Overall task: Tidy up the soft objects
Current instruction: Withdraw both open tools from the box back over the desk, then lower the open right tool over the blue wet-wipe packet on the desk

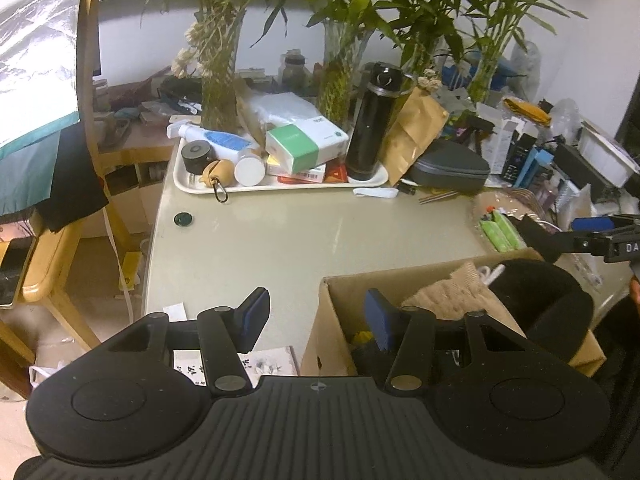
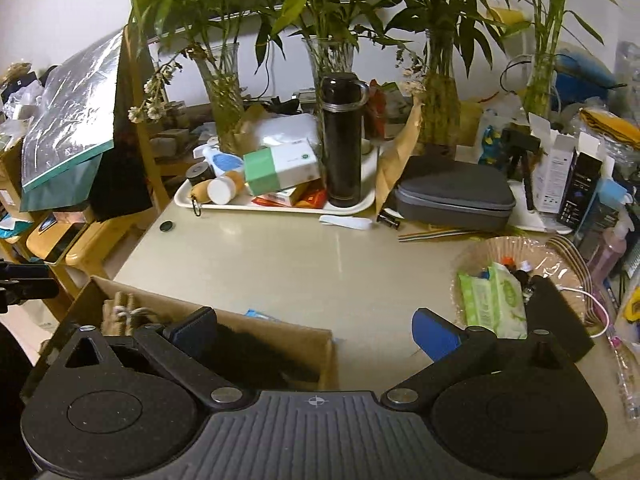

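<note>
Cardboard box [image 1: 400, 304] holds a black soft item [image 1: 548, 300]. White tray [image 1: 280, 188] and grey case [image 1: 450, 168] crowd the table's [image 1: 304, 236] far edge; centre clear. Left gripper [image 1: 316, 316] and right gripper [image 2: 316, 328] released, empty.

A pale beige desk [image 2: 304, 264] stands against a white wall [image 1: 592, 60]; left of the desk, wooden chairs [image 1: 92, 92] on light flooring [image 1: 96, 280]
</note>
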